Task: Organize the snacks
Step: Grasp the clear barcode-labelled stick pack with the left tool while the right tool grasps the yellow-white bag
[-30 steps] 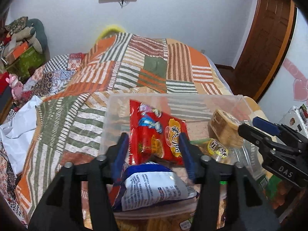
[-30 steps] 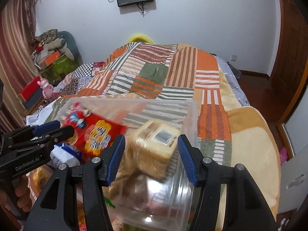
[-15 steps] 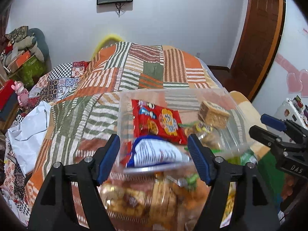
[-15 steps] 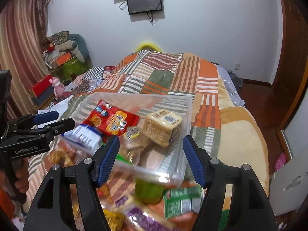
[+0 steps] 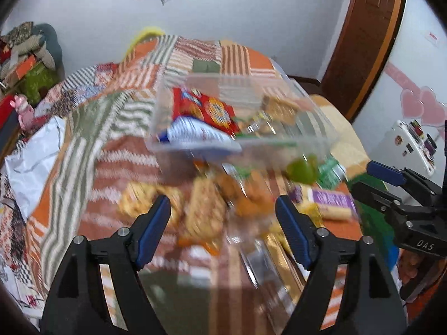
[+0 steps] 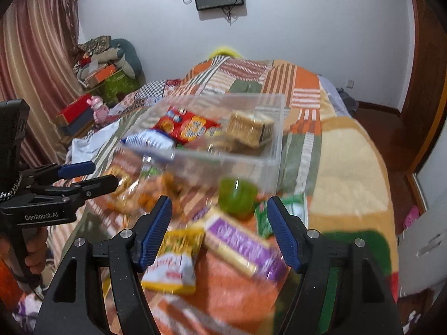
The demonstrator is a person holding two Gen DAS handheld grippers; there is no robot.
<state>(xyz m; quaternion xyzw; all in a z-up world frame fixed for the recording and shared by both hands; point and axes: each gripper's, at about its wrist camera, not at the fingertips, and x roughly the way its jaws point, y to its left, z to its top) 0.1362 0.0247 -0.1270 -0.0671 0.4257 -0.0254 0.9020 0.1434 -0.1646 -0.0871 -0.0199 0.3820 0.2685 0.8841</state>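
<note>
A clear plastic bin (image 5: 315, 139) (image 6: 268, 164) rests on the patchwork bed. It holds a red snack bag (image 5: 206, 109) (image 6: 187, 125), a blue-white bag (image 5: 195, 134) (image 6: 148, 139) and a tan cracker block (image 5: 279, 109) (image 6: 251, 125). In front of the bin lie loose snacks: orange packs (image 5: 206, 209), a green cup (image 5: 303, 167) (image 6: 237, 198), a purple bar (image 5: 332, 201) (image 6: 243, 245) and a yellow pack (image 6: 176, 259). My left gripper (image 5: 223, 223) (image 6: 103, 173) hovers over the orange packs, its jaws opening and gripping nothing. My right gripper (image 6: 219, 223) (image 5: 363, 177) stands open above the purple bar.
The quilt (image 5: 83, 150) drops off at its right edge toward a wooden floor (image 6: 391, 128) and door (image 5: 363, 42). White cloth (image 5: 30, 162) lies at the bed's left. Boxes and plush toys (image 6: 106, 67) pile up by the curtain. A person's hand (image 6: 36, 251) holds the left gripper.
Both grippers have pulled back from the bin and their jaws have widened. The bin now sits farther off, and the loose snacks in front of it have come into view.
</note>
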